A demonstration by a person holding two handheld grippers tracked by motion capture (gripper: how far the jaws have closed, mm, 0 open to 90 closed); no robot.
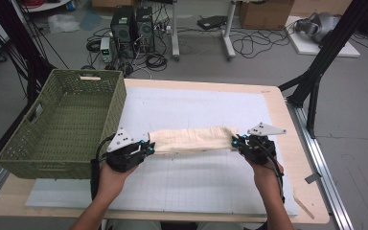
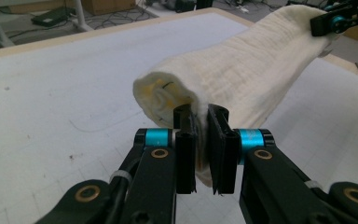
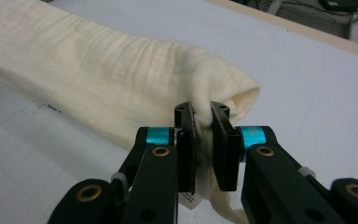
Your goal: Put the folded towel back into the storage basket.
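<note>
On the white gridded mat [image 1: 182,187] covering the wooden table [image 1: 287,120]: one cream muslin cloth [image 1: 191,139], folded into a long loose roll, stretched crosswise between two grippers. Left gripper [image 1: 146,147]: jaws pinched on the roll's left end, fabric sandwiched between them. Right gripper [image 1: 236,142]: jaws clamped on the bunched right end. Green woven basket [image 1: 76,91]: at the table's left edge, beside the left gripper.

hand-held gripper [image 3: 203,116] pinching cream cloth [image 3: 102,79]

Cloth [image 3: 98,79] cut off left, basket [image 1: 62,124] floor — partly hidden by wall
</note>
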